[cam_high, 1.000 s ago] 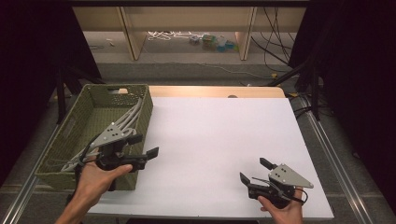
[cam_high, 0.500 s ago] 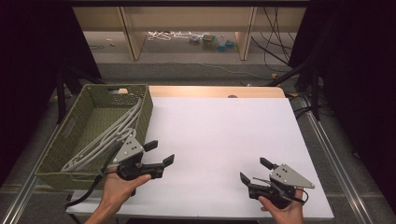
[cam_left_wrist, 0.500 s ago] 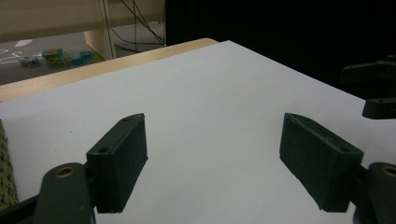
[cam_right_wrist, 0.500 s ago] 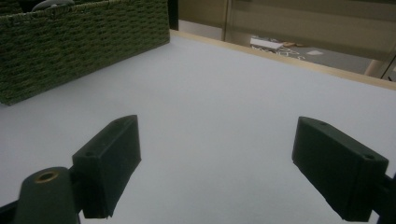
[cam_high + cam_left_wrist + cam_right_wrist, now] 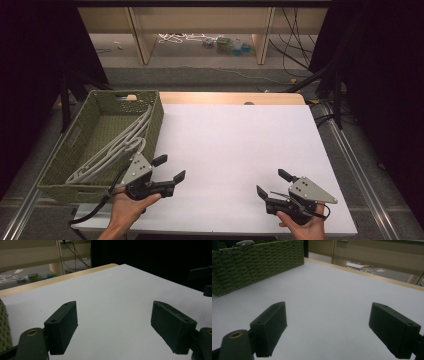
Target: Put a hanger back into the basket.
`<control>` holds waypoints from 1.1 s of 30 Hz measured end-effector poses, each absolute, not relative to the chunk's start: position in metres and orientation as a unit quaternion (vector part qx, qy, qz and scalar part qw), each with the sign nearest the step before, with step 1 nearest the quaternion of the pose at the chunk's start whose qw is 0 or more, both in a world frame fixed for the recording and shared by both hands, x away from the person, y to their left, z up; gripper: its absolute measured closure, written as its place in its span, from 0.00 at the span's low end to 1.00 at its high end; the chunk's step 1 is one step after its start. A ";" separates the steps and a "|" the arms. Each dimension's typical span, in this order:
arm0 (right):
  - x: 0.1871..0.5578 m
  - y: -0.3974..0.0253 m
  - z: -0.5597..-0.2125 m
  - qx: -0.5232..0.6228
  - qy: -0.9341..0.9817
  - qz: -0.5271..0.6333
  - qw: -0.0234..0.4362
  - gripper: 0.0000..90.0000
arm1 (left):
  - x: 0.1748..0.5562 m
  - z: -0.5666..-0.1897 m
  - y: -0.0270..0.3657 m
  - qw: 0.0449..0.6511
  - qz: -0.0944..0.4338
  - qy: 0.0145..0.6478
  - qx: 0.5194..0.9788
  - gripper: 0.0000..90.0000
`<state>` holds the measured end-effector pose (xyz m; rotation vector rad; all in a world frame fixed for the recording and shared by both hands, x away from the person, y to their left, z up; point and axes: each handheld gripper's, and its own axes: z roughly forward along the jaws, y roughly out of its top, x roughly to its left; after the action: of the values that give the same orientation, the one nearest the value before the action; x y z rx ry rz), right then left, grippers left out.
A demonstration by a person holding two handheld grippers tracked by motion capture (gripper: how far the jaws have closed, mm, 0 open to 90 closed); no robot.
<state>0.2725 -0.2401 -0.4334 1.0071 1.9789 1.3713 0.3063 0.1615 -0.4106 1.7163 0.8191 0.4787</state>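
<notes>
Left gripper: the left gripper [image 5: 169, 169] is held in the person's left hand [image 5: 125, 210] at the near left of the table [image 5: 235, 140], just beside the basket's near right corner; its jaws are spread wide with nothing between them, pointing right and away over the white top. A cable trails from it off the near edge.
Left gripper view: both black jaws stand apart over bare white surface; a strip of basket weave shows at the left edge.
Right gripper: the right gripper [image 5: 272, 182] sits in the right hand [image 5: 302, 227] at the near right, released, jaws gaping and empty, aimed left and away.
Right gripper view: jaws wide over the table, the basket [image 5: 257, 260] well beyond them at upper left.
Basket: green woven basket [image 5: 60, 182] on the table's left side, upright.
Hangers: grey hangers [image 5: 120, 145] lie bundled inside the basket, running from its far right corner to its near left.
</notes>
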 end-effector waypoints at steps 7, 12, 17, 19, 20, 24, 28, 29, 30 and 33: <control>0.272 -0.237 -0.434 0.371 0.729 0.509 0.268 0.17 | 0.298 -0.418 0.165 0.551 0.219 0.339 0.731 0.24; 0.271 -0.235 -0.434 0.369 0.729 0.510 0.269 0.17 | 0.294 -0.420 0.164 0.554 0.217 0.330 0.733 0.23; 0.270 -0.233 -0.434 0.363 0.729 0.515 0.267 0.17 | 0.295 -0.425 0.172 0.552 0.217 0.357 0.722 0.24; 0.270 -0.232 -0.434 0.363 0.733 0.511 0.266 0.17 | 0.295 -0.424 0.173 0.550 0.227 0.351 0.724 0.24; 0.270 -0.232 -0.434 0.362 0.734 0.509 0.266 0.17 | 0.294 -0.424 0.174 0.547 0.231 0.348 0.725 0.24; 0.270 -0.232 -0.434 0.360 0.732 0.514 0.264 0.17 | 0.292 -0.427 0.174 0.542 0.234 0.344 0.730 0.24; 0.270 -0.232 -0.434 0.361 0.733 0.511 0.267 0.17 | 0.293 -0.430 0.177 0.556 0.214 0.363 0.716 0.24; 0.270 -0.231 -0.434 0.360 0.734 0.514 0.261 0.17 | 0.294 -0.431 0.179 0.563 0.208 0.369 0.710 0.24; 0.270 -0.231 -0.434 0.359 0.735 0.511 0.263 0.17 | 0.295 -0.432 0.180 0.575 0.196 0.378 0.699 0.24; 0.270 -0.231 -0.434 0.363 0.734 0.510 0.265 0.17 | 0.297 -0.434 0.183 0.579 0.180 0.398 0.688 0.24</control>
<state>0.2697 -0.2314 -0.4335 0.9811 1.9821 1.3775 0.2969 0.1833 -0.4340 1.6090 0.9307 0.4213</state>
